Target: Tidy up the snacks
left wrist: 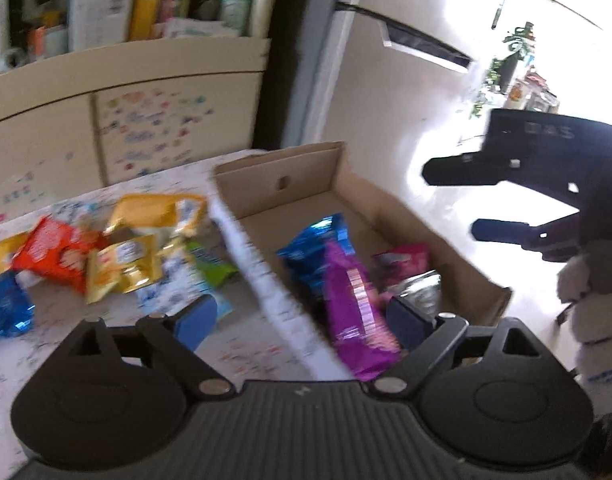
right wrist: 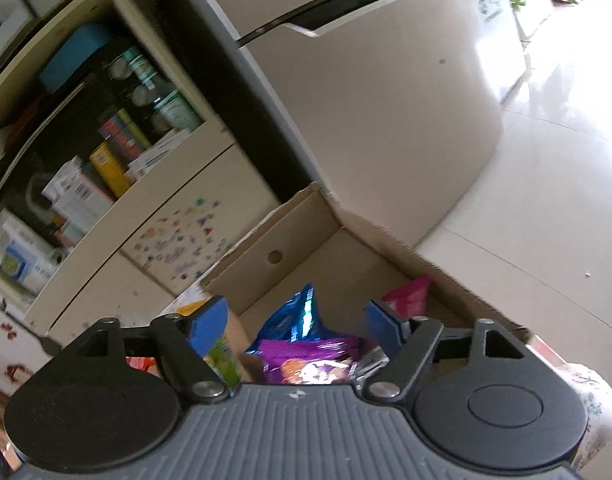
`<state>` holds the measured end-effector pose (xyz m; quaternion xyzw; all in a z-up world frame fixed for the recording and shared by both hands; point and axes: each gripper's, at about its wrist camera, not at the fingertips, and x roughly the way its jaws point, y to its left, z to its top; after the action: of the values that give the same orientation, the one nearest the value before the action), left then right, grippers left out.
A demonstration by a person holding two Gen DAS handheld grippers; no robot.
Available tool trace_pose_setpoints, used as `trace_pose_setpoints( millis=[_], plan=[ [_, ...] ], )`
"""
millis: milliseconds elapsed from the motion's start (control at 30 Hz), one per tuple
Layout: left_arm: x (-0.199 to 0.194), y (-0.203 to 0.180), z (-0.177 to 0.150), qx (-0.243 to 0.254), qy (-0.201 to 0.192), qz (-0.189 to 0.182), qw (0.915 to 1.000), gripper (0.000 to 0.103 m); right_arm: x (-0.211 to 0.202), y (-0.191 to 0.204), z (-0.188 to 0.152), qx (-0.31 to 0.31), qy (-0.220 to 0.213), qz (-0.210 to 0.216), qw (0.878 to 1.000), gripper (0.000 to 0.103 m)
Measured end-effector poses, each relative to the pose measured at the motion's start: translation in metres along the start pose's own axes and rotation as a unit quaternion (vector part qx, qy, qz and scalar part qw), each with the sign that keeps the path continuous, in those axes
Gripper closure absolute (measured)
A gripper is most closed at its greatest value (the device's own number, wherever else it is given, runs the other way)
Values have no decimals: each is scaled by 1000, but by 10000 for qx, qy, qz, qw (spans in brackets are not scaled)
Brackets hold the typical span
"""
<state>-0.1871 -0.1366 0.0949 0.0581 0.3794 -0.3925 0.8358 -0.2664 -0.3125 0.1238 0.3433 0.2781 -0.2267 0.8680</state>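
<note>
Left claw (left wrist: 306,320) seemingly above purple packet (left wrist: 354,308)

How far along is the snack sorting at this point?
Partly done: a blue packet, purple packet and pink packet lie in the cardboard box. Left gripper and right gripper are open, holding nothing. Left: orange, yellow and green packets on the table.

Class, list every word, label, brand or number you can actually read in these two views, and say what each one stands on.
None can be read for certain.
Right gripper: raised lettering on its body, blurred.
Snack packets on the table and in the cardboard box: print blurred.
Shelf boxes: a barcode and labels, too small.
</note>
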Motion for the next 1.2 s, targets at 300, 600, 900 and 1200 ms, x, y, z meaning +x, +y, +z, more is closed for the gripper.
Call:
trace_pose_setpoints(
  millis=[300, 600, 900, 1200],
  plan=[
    [-19, 54, -10, -63, 184, 583, 9981, 10, 8, 23, -7, -531, 192, 350, 9978, 18],
    [-26, 105, -10, -212, 332, 1288, 9909, 9, 20, 59, -23, -1375, 414, 700, 9872, 18],
    [-23, 164, -7, -373, 421, 1994, 9783, 7, 41, 91, -43, -2174, 805, 992, 9677, 18],
    [-6, 198, -7, -410, 642, 2125, 9742, 7, 74, 119, -66, -2871, 1205, 1090, 9440, 18]
  ],
)
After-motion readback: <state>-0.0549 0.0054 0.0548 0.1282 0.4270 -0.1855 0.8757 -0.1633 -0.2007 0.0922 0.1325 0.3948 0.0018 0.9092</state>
